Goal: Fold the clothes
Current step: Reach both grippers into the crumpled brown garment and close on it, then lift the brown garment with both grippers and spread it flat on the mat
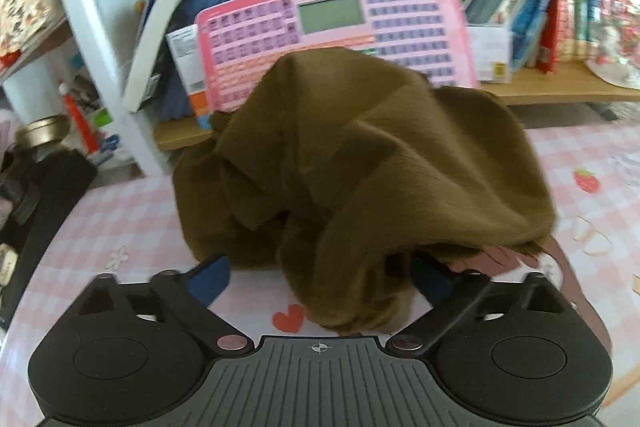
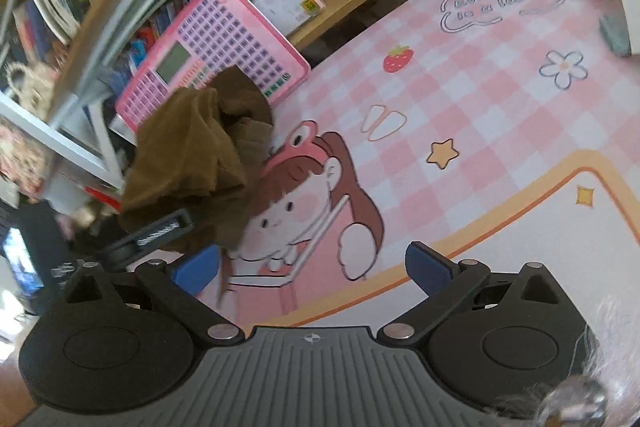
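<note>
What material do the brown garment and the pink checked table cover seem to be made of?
The brown garment looks like soft matte fabric, perhaps brushed cotton or fleece: it bunches in loose, rounded folds without shine. The pink checked table cover seems a smooth printed mat, possibly vinyl or coated plastic: it lies flat, with cartoon pictures printed on it. Neither material is certain.

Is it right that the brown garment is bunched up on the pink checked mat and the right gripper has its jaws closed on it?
Not quite. The brown garment is bunched on the pink checked mat, but the right wrist view shows the right gripper with jaws wide open, holding nothing; the cloth lies off to its left.
</note>
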Motion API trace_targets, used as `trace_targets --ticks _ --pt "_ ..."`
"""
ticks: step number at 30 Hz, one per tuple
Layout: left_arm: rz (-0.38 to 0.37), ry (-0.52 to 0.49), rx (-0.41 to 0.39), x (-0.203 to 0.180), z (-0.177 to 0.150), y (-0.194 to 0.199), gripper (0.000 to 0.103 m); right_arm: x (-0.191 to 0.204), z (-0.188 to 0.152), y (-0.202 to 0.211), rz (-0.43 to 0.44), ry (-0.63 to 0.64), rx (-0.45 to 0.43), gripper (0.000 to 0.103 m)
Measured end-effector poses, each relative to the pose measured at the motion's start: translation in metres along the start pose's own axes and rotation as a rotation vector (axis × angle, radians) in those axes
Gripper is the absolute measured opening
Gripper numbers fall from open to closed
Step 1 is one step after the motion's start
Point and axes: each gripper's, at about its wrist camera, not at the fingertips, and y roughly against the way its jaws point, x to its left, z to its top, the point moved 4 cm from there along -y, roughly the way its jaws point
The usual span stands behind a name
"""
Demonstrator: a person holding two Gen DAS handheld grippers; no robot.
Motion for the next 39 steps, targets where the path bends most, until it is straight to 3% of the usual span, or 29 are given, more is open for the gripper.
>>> trace_targets --ticks 1,2,3,5,6,13,17,20,27,31,39 --pt "0.016 0.004 -0.001 0.002 0.003 0.000 0.070 0.000 0.001 0.000 0.013 -0.010 0.007 0.101" --pt "0.026 0.009 0.001 0.005 0.005 0.000 0.053 0.000 0.002 0.001 0.026 -0.019 0.014 0.101" --pt "0.023 0.014 0.003 0.007 0.007 0.002 0.029 0.000 0.003 0.001 0.040 -0.029 0.021 0.101" --pt "0.007 0.023 -0.017 0.007 0.010 0.010 0.008 0.000 0.005 0.001 0.072 -0.054 0.040 0.101" --pt "-0.012 0.023 -0.041 0.007 0.011 0.019 0.005 0.000 0.005 0.000 0.094 -0.072 0.050 0.101" --pt "-0.144 -0.020 -0.207 0.000 0.011 0.102 0.003 -0.006 -0.001 -0.014 0.259 -0.295 0.144 0.101" --pt "-0.175 -0.011 -0.239 0.000 0.000 0.143 0.003 -0.002 -0.010 -0.026 0.394 -0.455 0.205 0.101" --pt "-0.213 0.009 -0.246 0.000 -0.009 0.169 0.003 0.010 -0.016 -0.034 0.474 -0.504 0.247 0.101" --pt "-0.227 0.004 -0.229 0.004 -0.042 0.218 0.003 0.026 -0.024 -0.055 0.565 -0.616 0.305 0.101" --pt "-0.217 0.040 -0.240 0.019 -0.058 0.247 0.003 0.029 -0.029 -0.070 0.569 -0.671 0.321 0.101" --pt "-0.252 0.146 -0.361 0.046 -0.059 0.300 0.003 0.053 -0.051 -0.094 0.605 -0.727 0.382 0.095"
